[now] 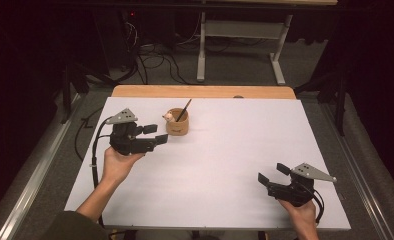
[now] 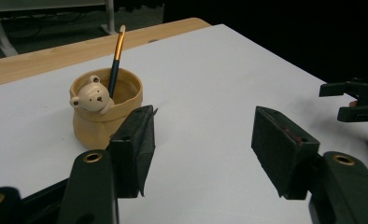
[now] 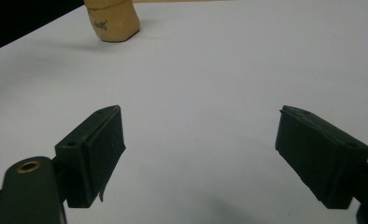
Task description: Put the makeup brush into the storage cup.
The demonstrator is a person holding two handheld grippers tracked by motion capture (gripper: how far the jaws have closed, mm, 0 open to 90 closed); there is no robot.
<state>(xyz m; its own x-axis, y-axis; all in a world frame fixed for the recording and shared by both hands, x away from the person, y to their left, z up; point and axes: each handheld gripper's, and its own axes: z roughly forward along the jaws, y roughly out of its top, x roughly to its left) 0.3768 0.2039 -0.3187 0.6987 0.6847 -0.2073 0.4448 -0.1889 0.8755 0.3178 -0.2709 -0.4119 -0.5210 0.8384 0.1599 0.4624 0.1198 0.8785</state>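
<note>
Tan cup [image 1: 177, 125] sits toward the table's [image 1: 225, 165] far left, a bear figure [image 2: 91, 97] and a brush [image 2: 116, 56] inside. Left gripper [image 1: 155, 134] hovers just beside it, jaws apart; right gripper [image 1: 273, 173] waits well apart, jaws spread, empty.

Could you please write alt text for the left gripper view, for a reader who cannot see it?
The open left gripper faces a tan cup on a white table; the cup holds a pen and has a small bear figure at its rim. The right gripper shows at the far right.
</note>
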